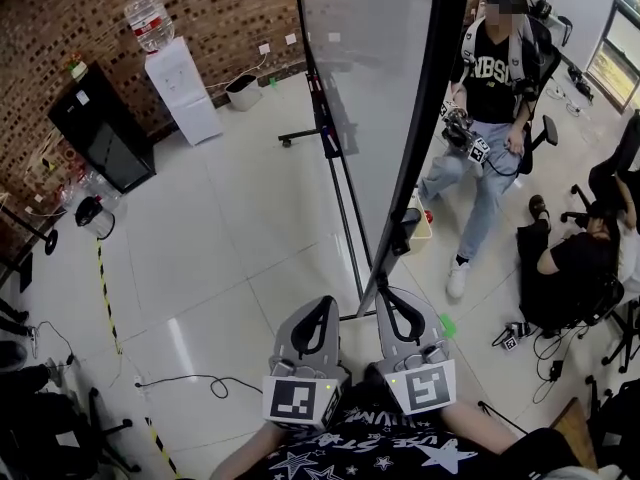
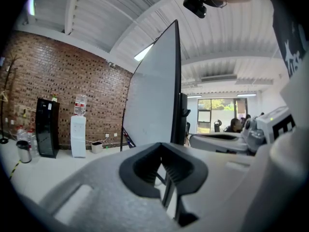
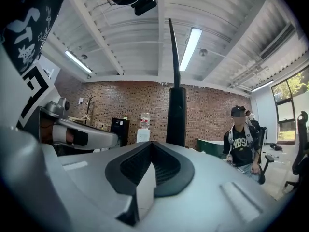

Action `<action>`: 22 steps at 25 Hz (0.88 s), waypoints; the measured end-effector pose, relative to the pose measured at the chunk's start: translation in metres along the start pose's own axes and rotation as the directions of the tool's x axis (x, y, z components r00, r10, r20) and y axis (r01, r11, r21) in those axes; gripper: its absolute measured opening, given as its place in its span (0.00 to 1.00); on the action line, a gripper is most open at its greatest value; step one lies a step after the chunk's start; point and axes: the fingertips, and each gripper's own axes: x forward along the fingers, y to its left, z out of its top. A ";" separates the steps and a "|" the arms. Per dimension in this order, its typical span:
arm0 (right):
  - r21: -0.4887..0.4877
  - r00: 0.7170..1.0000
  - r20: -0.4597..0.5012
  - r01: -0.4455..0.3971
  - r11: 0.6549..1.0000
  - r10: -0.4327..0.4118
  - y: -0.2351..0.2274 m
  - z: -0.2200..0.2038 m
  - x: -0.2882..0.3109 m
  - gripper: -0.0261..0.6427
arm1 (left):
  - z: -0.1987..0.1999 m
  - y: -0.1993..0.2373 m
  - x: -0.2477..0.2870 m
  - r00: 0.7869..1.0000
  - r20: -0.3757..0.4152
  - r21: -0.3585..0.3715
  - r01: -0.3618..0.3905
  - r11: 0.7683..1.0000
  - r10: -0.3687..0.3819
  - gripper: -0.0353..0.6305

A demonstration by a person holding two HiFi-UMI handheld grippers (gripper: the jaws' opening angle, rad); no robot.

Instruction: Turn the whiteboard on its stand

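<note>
The whiteboard (image 1: 370,88) stands ahead, a water dispenser (image 1: 182,93) left of it. A person (image 1: 492,78) stands right, seemingly farther back.

- Both the left gripper (image 1: 318,306) and the right gripper (image 1: 396,294) have pale grey shells and black loop-shaped jaw pads.
- Each carries a cube (image 1: 300,398) with black-and-white square markers.
- The top (image 1: 400,454) is black, with white stars and white lettering.

The pale, glossy tiled floor (image 1: 220,238) carries the wheeled stand (image 1: 300,136) of the whiteboard (image 1: 370,88), a water dispenser (image 1: 183,88), a black cabinet (image 1: 103,128), a white bin (image 1: 243,92), a loose cable (image 1: 190,380) and striped tape (image 1: 106,298).
</note>
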 end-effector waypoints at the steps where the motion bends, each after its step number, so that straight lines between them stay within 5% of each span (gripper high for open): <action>1: -0.004 1.000 -0.001 -0.001 1.000 0.001 -0.001 0.000 0.001 0.05 | 0.000 0.000 0.000 1.000 -0.004 -0.003 -0.003 1.000 0.003 0.06; 22: 0.011 1.000 -0.002 -0.024 1.000 0.024 0.000 -0.002 0.009 0.05 | 0.004 0.009 0.005 0.999 -0.003 0.006 -0.032 0.999 0.032 0.06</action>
